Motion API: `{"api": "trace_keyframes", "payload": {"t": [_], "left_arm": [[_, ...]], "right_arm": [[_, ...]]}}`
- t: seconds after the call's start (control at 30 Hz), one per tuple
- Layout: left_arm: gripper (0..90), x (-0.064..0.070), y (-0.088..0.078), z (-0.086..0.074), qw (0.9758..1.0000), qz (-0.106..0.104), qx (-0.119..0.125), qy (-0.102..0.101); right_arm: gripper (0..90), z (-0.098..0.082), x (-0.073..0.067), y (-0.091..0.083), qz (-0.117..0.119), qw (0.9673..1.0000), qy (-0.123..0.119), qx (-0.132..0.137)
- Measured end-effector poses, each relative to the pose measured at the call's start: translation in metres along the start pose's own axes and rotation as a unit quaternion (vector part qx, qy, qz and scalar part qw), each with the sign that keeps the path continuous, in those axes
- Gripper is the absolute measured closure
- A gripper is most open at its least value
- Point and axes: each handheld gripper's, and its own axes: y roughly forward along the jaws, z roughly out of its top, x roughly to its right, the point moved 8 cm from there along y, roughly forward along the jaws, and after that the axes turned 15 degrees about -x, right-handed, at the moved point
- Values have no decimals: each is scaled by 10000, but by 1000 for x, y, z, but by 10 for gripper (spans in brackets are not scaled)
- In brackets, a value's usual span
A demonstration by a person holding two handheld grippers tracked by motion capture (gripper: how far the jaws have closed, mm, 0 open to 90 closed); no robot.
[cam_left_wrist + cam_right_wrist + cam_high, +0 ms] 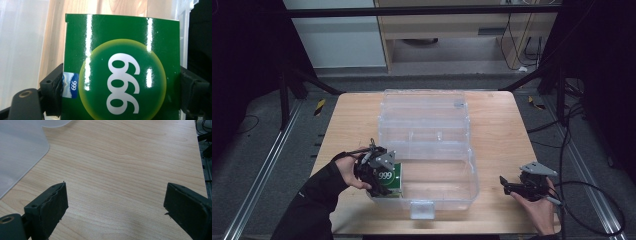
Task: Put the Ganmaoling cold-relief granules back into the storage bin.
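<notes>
The left claw point(379, 175) clamps a green box point(391, 179) at the near-left corner of the clear bin point(447, 150). Step in hand: placing. Next, by judgement: seat it, then release. The right claw point(514, 187) idles wide over the surface point(502, 125).

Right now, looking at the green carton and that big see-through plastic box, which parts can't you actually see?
- Glossy green "999" carton: the left gripper view's bottom edge cuts off its lower part.
- In the high view the left gripper and hand cover much of the carton, so whether it touches the clear plastic storage box's floor stays unclear.
- Right gripper, open over the wooden table: the box corner looks blurred.
</notes>
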Motion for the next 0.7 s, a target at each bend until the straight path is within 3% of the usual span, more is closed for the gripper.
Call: {"api": "trace_keyframes", "payload": {"t": [0.33, 0.7], "left_arm": [[141, -1, 12, -2, 9999, -33, -114, 39], [130, 0, 16, -3, 9999, 37, -113, 42]], "right_arm": [[52, 0, 0, 0, 1, 10000, -2, -21], [49, 0, 0, 1, -18, 10000, -10, -23]]}}
